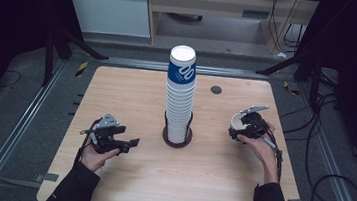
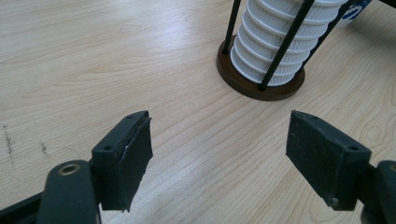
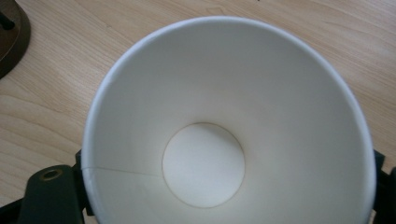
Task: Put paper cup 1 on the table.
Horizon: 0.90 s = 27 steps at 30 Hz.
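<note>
Right gripper view looks into a smooth white paper cup (image 3: 224, 126), round rim up, flat disc bottom, sitting between the right gripper (image 1: 247, 126) jaws on the pale woodgrain table (image 1: 122, 185); whether the pads press it I can't tell. Tall ribbed cup stack (image 1: 180, 98) in a dark wire holder (image 1: 177, 136) stands mid-table. Left gripper (image 2: 219, 154) jaws wide apart, nothing between them

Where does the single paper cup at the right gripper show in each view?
High view: single paper cup right of centre, between the right gripper's jaws.
Left gripper view: not in it.
Right gripper view: single paper cup, looking into its mouth.
Shared landmark: brown holder base.
</note>
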Available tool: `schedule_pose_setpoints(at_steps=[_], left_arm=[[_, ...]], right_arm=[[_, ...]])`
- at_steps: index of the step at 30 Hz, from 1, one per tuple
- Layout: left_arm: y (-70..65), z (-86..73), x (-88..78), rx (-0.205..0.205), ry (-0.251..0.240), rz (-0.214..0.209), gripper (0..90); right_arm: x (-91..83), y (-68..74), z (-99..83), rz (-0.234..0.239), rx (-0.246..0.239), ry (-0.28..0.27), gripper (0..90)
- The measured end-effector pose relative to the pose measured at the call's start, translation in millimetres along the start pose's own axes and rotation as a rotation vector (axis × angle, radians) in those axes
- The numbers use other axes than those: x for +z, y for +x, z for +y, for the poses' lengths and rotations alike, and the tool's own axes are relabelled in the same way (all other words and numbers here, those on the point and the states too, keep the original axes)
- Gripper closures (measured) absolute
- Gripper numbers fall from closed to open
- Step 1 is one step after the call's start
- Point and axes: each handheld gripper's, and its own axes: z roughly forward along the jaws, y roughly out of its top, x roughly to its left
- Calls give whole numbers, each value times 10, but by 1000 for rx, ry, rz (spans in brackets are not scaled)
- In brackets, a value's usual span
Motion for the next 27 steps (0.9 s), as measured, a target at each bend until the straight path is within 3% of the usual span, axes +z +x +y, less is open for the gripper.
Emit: schedule_pose_setpoints(at_steps=[4,6,18,22,27], left_arm=[[-2,-2,2,1,0,0,219],[-6,-1,0,0,-3,1,219],[1,3,-19,3,-5,5,218],[2,3,-22,1,-7,4,219],[3,2,-27,-4,-8,6,219]], right_arm=[[-7,10,9,-14,-3,-19,113],[-35,6,15,1,4,-46,91],[-238,22,72,-10,36,-184,70],[-345,13,90,-21,42,-245,73],[-588,41,146,8,61,-336,86]])
